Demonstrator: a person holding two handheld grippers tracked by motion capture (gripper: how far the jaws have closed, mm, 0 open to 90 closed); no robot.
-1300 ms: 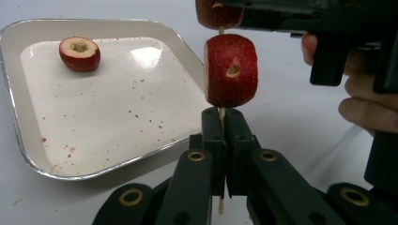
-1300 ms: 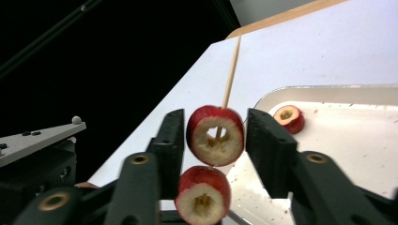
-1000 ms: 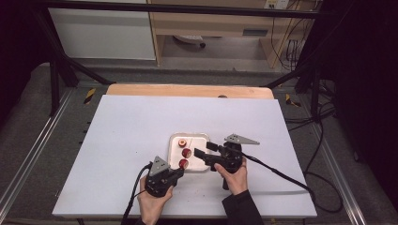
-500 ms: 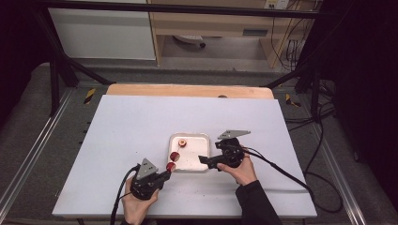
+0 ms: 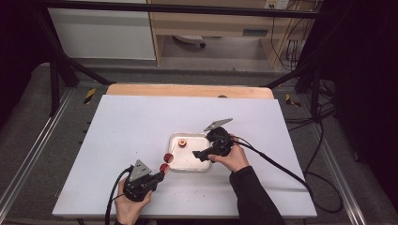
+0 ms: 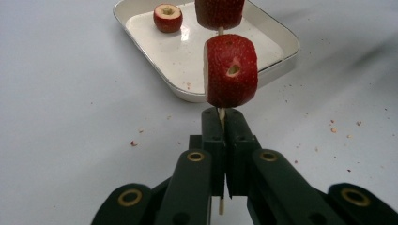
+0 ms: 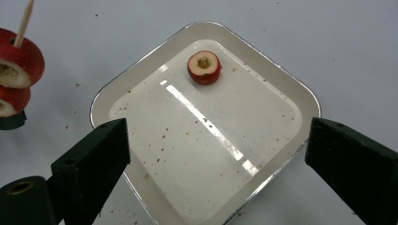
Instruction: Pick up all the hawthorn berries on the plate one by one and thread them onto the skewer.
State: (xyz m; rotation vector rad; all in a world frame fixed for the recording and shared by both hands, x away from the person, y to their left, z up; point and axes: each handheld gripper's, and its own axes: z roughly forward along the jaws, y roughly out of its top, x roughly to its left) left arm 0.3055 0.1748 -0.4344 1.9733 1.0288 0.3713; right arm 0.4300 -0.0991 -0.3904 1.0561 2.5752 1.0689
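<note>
1. Skewer [image 6: 220, 117] with two red fruit pieces threaded on it is clamped in the left gripper [image 5: 157, 177], near the front left of the white table [image 5: 117, 140]; the jaws are pinched tight on the thin stick just below the lower fruit piece [image 6: 231, 70].
2. In the high view the skewer slants up and to the right from the left gripper, its upper fruit piece [image 5: 168, 156] just at the left edge of the tray [image 5: 187, 165] and the lower one just off the tray's near left corner.
3. One loose fruit piece [image 7: 204, 67], cut side up with a pale core, lies inside the tray near its far left corner.
4. Right gripper [image 5: 202, 153] hovers over the right side of the tray, jaws spread wide with nothing between them; its own view looks down on the tray with the loose piece beyond the jaw tips.
5. Compared with a second ago, two pieces lay in the tray and now only one does, while the skewer carries two.
6. The left hand [image 5: 127, 206] has drawn the skewer back toward the near left, away from the tray's middle where both grippers met.
7. The right gripper's jaws have just been opening, with nothing between them, and it has shifted slightly right and away from the skewer.
</note>
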